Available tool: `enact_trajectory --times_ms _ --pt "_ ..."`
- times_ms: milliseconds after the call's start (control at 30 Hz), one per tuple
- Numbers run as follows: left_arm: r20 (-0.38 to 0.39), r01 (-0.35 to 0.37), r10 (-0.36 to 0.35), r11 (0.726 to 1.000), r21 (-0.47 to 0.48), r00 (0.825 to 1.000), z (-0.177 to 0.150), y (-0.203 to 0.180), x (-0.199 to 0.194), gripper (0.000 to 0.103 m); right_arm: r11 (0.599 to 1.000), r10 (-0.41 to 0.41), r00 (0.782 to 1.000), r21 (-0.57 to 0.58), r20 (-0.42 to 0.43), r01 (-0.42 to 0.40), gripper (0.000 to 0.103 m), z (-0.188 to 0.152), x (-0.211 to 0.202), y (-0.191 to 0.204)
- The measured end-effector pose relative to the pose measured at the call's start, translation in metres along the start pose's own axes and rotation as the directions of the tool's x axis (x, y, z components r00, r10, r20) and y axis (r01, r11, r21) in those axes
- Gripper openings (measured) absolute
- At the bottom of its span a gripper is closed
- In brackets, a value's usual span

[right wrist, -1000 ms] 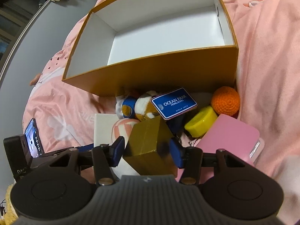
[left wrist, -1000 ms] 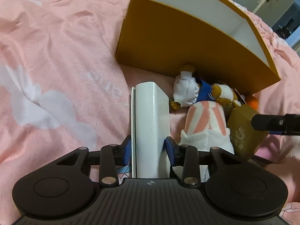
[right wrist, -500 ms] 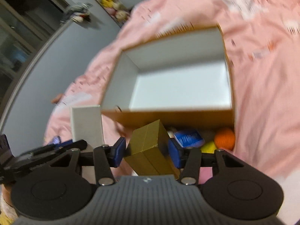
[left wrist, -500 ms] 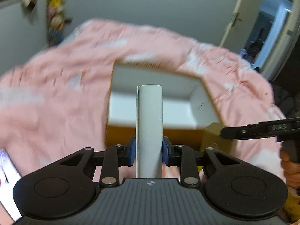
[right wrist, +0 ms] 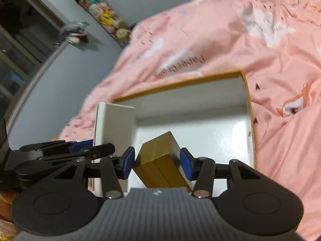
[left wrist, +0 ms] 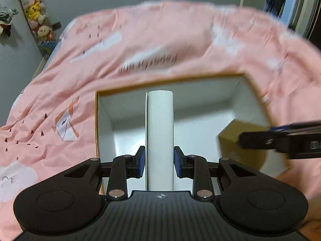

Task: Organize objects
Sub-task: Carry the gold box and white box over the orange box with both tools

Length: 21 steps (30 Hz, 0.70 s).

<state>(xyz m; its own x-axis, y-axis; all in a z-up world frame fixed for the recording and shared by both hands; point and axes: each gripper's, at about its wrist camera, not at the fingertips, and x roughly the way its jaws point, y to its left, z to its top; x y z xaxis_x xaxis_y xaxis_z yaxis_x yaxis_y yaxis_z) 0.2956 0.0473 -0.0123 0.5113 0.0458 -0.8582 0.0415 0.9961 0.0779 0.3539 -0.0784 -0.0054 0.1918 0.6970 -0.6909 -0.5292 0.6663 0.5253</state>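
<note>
Both loads have been lifted off the bed and now hang over the open box (left wrist: 236,92): the left gripper (left wrist: 159,161), its jaws just closed tighter, clamps the white box (left wrist: 159,132), while the right gripper (right wrist: 157,162) pinches the tilted gold box (right wrist: 160,156), ready for dropping in.

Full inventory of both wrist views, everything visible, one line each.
white box: 1, white, upright between the left gripper's pads, over the big box
gold box: 1, gold, tilted in the right gripper, over the big box
big box: 1, mustard outside, white inside, open-topped on the bedspread; nothing seen on its visible floor
bedspread: 1, pink with white clouds, under the box
plush toys: several, mixed colours, hanging column on the grey wall, far left
left gripper: 1, black with blue pads, shut on the white box
right gripper: 1, black with blue pads, shut on the gold box
</note>
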Motion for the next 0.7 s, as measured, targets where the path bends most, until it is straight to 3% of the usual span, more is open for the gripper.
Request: enact_trajectory --times_ms 200,467,700 --pt "-0.113 -0.062 0.071 0.995 0.081 0.991 -0.012 -0.005 0.042 0.033 1.000 -0.004 0.997 0.015 -0.072 0.005 0.051 -0.003 0.038 -0.016" --pt "-0.190 -0.136 0.164 0.979 0.153 0.968 -0.020 -0.010 0.069 0.033 0.999 -0.035 0.994 0.003 -0.100 0.036 0.051 -0.010 0.059 -0.022" --pt "-0.201 -0.128 0.154 0.983 0.135 0.968 -0.018 -0.008 0.068 0.034 0.999 -0.047 0.992 0.003 -0.115 0.047 0.051 -0.015 0.063 -0.021"
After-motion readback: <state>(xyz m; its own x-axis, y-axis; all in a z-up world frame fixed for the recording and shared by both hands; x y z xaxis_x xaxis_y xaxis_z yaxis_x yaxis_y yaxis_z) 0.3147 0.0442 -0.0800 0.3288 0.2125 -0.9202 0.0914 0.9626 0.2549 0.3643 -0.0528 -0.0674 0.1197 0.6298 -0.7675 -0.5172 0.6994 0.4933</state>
